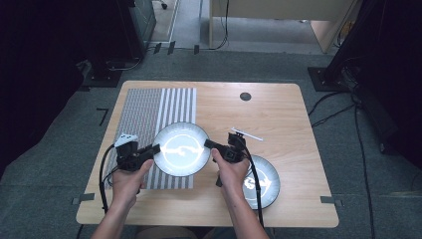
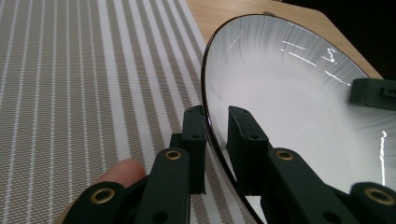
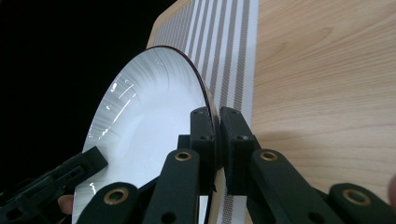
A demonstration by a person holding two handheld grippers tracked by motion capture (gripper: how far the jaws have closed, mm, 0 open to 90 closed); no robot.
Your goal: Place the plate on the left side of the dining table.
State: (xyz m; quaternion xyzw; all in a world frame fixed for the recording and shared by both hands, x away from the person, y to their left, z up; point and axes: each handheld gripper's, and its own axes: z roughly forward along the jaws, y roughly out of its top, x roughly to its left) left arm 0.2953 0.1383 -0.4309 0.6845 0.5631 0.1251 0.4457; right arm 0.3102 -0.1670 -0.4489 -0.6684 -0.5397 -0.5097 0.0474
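A white plate with a thin dark rim (image 1: 180, 149) hangs just above the table, over the right edge of the striped placemat (image 1: 144, 114). My left gripper (image 1: 155, 148) is shut on its left rim and my right gripper (image 1: 208, 144) on its right rim. In the left gripper view the jaws (image 2: 217, 128) pinch the rim, one above and one below the plate (image 2: 289, 107). The right gripper view has its jaws (image 3: 217, 126) closed on the edge of the plate (image 3: 144, 121), with the other gripper (image 3: 60, 177) on the far side.
A second white plate (image 1: 266, 181) lies on the wooden table (image 1: 278, 114) at the front right, partly under my right forearm. A thin white stick (image 1: 247, 134) lies behind the right gripper. A small dark round cap (image 1: 245, 96) sits near the back edge.
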